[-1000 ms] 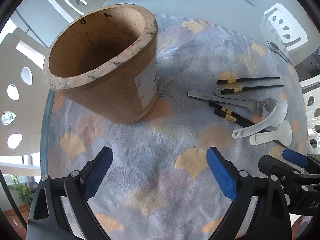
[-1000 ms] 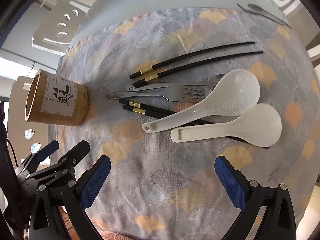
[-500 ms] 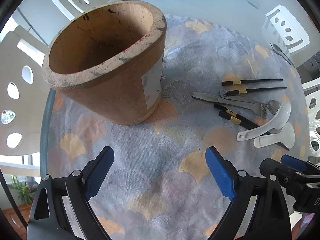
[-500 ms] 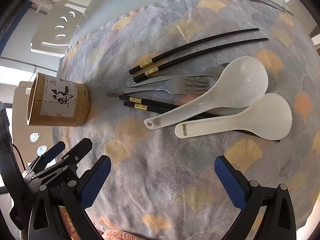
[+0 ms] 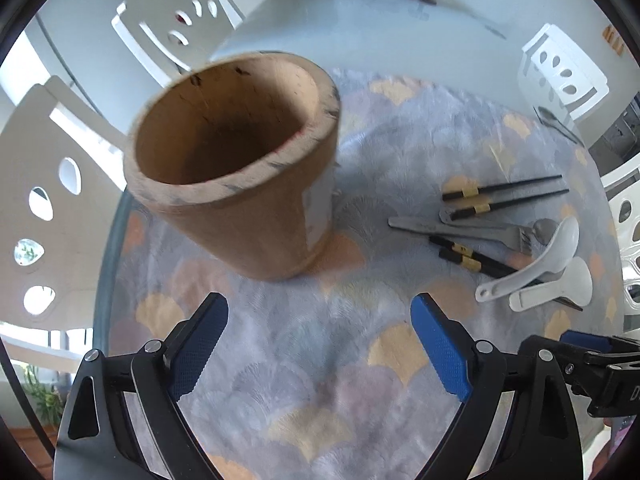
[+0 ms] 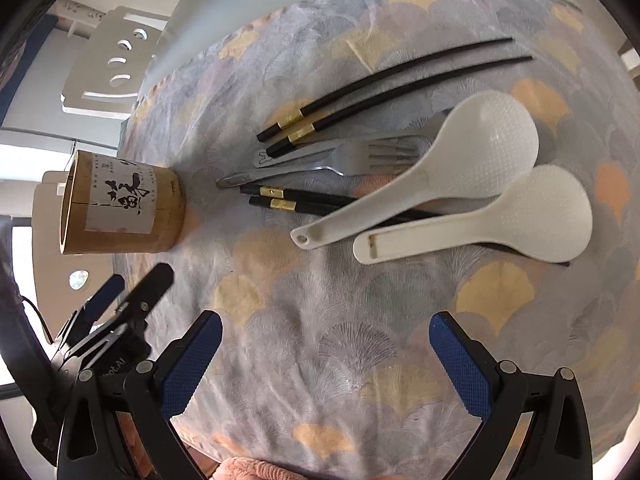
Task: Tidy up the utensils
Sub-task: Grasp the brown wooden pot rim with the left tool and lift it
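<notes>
bamboo holder (image 6: 120,204) upright (mouth empty); chopsticks (image 6: 384,88), fork (image 6: 340,158) lying handles toward holder | left gripper (image 5: 320,344), right gripper (image 6: 326,360) jaws wide, holding nothing

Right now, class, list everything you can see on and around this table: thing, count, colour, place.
Round bamboo utensil holder: one, tan, left on cloth, empty.
Black gold-banded chopsticks: four, two pairs, flanking fork.
Steel fork: one, silver, between chopstick pairs.
White plastic rice spoons: two, right, over the nearer chopsticks.
Fan-patterned tablecloth: one, grey and gold.
White cut-out chairs: several, around the table.
Left gripper: blue fingers, open.
Right gripper: blue fingers, open.
</notes>
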Motion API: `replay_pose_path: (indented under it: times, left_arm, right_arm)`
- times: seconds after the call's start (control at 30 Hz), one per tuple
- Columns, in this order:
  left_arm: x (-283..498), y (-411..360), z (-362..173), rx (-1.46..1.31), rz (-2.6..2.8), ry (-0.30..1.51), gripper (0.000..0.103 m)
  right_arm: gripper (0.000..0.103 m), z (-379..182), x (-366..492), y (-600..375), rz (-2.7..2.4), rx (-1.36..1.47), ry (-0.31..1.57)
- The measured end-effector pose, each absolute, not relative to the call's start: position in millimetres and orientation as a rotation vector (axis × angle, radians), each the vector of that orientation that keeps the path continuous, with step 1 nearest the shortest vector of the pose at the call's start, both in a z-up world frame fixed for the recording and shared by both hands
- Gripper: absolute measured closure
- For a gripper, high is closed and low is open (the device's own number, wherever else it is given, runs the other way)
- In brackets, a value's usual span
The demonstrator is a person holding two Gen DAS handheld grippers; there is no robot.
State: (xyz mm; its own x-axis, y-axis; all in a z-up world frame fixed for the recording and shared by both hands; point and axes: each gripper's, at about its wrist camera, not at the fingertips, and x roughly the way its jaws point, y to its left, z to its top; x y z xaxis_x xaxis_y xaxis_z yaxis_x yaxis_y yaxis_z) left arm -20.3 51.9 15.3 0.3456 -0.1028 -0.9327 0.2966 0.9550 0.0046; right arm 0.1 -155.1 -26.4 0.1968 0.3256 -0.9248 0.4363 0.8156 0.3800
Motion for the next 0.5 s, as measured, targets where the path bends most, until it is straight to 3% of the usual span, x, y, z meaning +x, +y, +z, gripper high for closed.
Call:
replay_pose_path:
  times: [0.2, 0.4, 0.5]
  left_arm:
    - [-27, 72, 14, 0.181, -0.201, 1.008, 0.011]
    - [-32, 71, 5, 0.231, -0.213, 0.704, 0.009]
    - [-23, 68, -2, 0.248, -0.184, 0.672, 0.009]
  right_arm:
    - [0.000, -43, -13, -160, -0.109, 0.721, 1.442]
    - [0.001, -71, -38, -164, -0.157, 0.757, 1.517]
    - [0.005, -72, -46, -166, -0.177, 0.733, 1.518]
